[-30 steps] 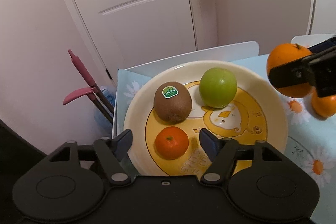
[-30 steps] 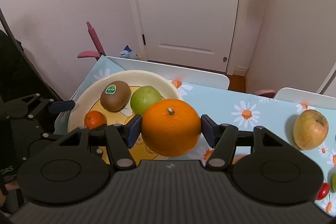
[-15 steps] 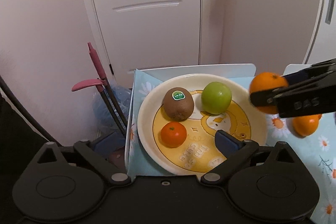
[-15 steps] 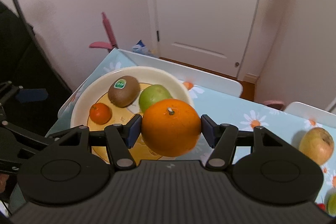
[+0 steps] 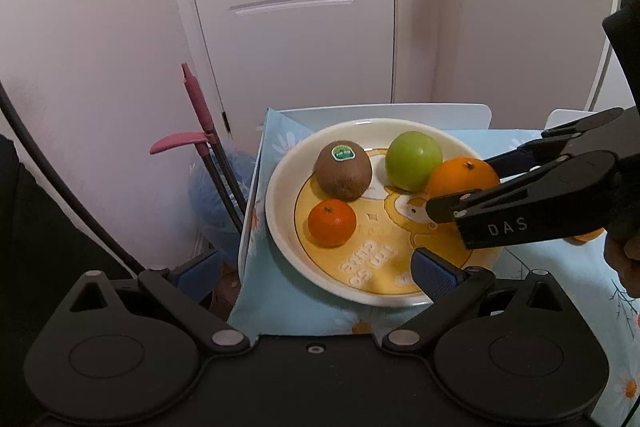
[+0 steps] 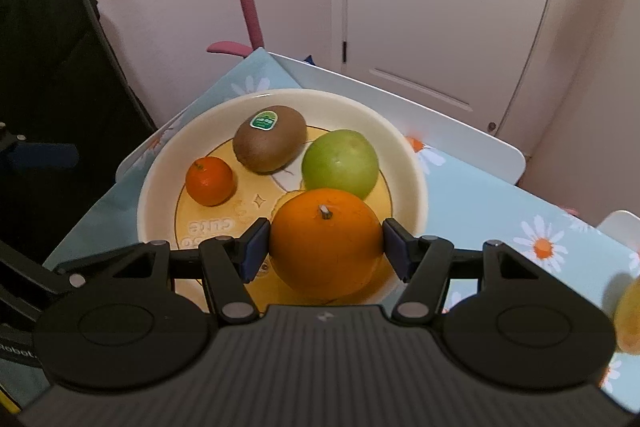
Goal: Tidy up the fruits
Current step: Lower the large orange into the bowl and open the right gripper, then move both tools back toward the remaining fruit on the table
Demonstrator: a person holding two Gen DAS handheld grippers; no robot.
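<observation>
A cream plate (image 5: 280,223) (image 6: 160,171) with a yellow cartoon centre holds a kiwi (image 5: 343,171) (image 6: 270,139), a green apple (image 5: 414,159) (image 6: 340,163) and a small mandarin (image 5: 331,223) (image 6: 209,181). My right gripper (image 6: 326,247) is shut on a large orange (image 6: 325,241) (image 5: 460,177) and holds it over the plate's near right part, beside the apple. My left gripper (image 5: 308,275) is open and empty, at the plate's near left edge, with its left finger off the table.
The table has a light blue daisy cloth (image 6: 500,203) and a white far edge (image 5: 384,111). A yellow-green fruit (image 6: 628,315) lies at the right edge. A pink-handled broom (image 5: 196,99) and a white door (image 5: 288,7) stand behind. A dark chair (image 6: 48,47) is at the left.
My right gripper has carried the orange left and down over the plate. My left gripper has drawn back and left from the plate.
</observation>
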